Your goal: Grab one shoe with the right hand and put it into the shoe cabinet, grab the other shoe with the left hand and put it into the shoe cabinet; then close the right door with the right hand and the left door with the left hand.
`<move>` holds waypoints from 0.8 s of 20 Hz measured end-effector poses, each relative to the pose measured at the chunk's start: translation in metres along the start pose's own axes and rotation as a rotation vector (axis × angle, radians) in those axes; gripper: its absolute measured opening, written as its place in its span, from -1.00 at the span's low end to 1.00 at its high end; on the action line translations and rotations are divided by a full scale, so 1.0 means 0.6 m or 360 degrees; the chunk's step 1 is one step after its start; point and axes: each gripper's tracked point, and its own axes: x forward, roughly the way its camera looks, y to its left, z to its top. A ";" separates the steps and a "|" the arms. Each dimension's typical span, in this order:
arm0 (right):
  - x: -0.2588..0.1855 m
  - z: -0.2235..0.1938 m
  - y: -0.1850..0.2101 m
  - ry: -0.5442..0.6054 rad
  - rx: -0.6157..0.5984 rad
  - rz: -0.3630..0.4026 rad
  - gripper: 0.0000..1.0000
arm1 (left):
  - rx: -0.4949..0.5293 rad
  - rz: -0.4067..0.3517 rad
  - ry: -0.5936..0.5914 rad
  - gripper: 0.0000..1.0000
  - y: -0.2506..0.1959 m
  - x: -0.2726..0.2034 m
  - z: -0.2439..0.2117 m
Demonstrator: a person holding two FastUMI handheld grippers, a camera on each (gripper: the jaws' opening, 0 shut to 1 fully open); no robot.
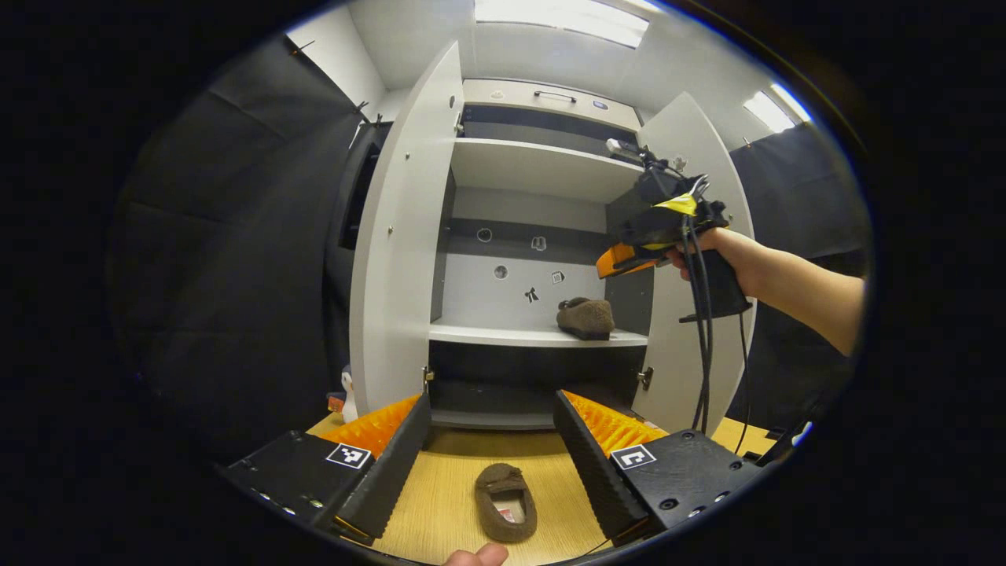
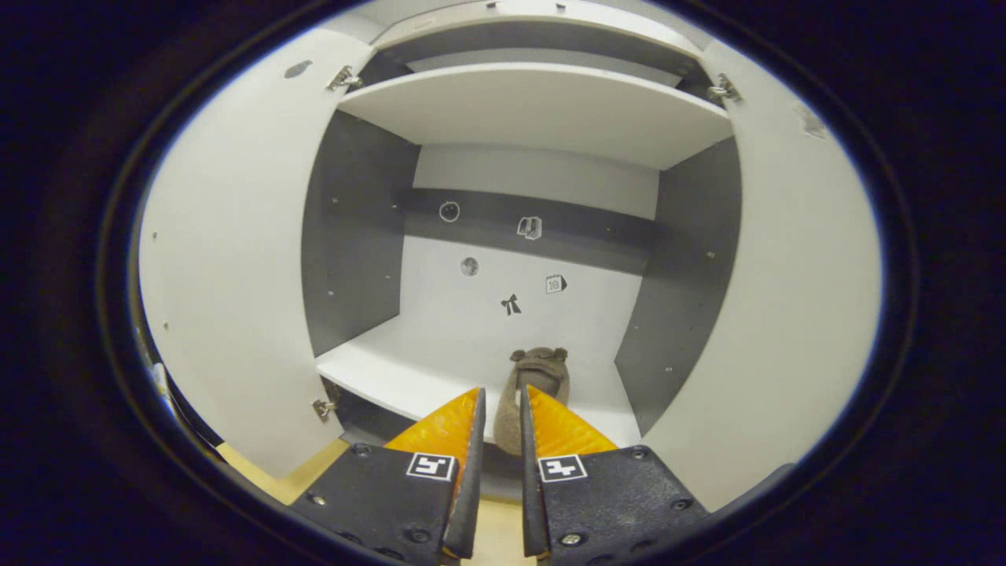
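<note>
Left gripper view: the left gripper (image 1: 491,440) hangs above a wooden counter (image 1: 440,503) with its fingers (image 1: 393,464) spread wide and released; a brown slipper (image 1: 505,501) lies on the counter between and beyond them, touched by neither. A fingertip (image 1: 475,556) of the holding hand is cut off at the lower edge. Ahead stands the white shoe cabinet (image 1: 542,169), its left door (image 1: 401,236) and right door (image 1: 692,267) both swung open. A second brown slipper (image 1: 585,317) rests on the lower shelf (image 1: 534,336), toward its right end. The right gripper (image 1: 621,259), held by a hand (image 1: 707,251) with trailing cables (image 1: 699,346), is raised in front of the right door, well above that slipper; its fingers are largely hidden by its body, so their state cannot be told from this side. Small objects beside the left door's foot are too small to identify.

Right gripper view: the fingers (image 2: 464,464) are nearly closed, a narrow gap left between them, grasping nothing. The shelved slipper (image 2: 534,385) shows through the gap, its near end hidden behind the fingertips; it lies apart from them on the shelf (image 2: 393,369). Small stickers (image 2: 511,304) dot the cabinet's back panel; their designs are hard to make out. Dark cloth walls and ceiling lights (image 1: 562,20) enclose the booth.
</note>
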 end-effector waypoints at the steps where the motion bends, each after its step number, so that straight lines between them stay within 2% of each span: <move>1: -0.019 -0.020 0.002 -0.0019 0.0012 -0.0003 -0.49 | 0.0001 -0.0004 -0.0007 0.89 -0.002 -0.003 0.001; 5: -0.079 -0.117 0.011 -0.0040 0.0100 -0.0015 -0.48 | 0.0003 -0.0027 -0.0016 0.89 -0.010 -0.009 0.004; 9: -0.127 -0.207 -0.015 -0.0078 0.0122 -0.0185 -0.48 | 0.0000 -0.0028 0.0009 0.89 -0.014 -0.015 -0.004; 10: -0.139 -0.228 -0.016 -0.0084 0.0135 -0.0212 -0.48 | 0.0000 -0.0028 0.0023 0.89 -0.014 -0.017 -0.009; 11: -0.151 -0.247 -0.013 -0.0088 0.0151 -0.0223 -0.36 | 0.0001 -0.0029 0.0032 0.89 -0.016 -0.019 -0.011; 12: -0.164 -0.267 -0.011 -0.0093 0.0167 -0.0232 -0.46 | 0.0004 -0.0030 0.0040 0.89 -0.017 -0.021 -0.014; 14: -0.189 -0.301 -0.009 -0.0120 0.0210 -0.0252 -0.45 | 0.0013 -0.0031 0.0053 0.89 -0.019 -0.023 -0.019; 15: -0.199 -0.314 -0.013 -0.0133 0.0213 -0.0279 -0.36 | 0.0017 -0.0032 0.0062 0.89 -0.020 -0.024 -0.021; 16: -0.209 -0.328 -0.018 -0.0145 0.0213 -0.0311 -0.40 | 0.0023 -0.0037 0.0074 0.89 -0.023 -0.026 -0.026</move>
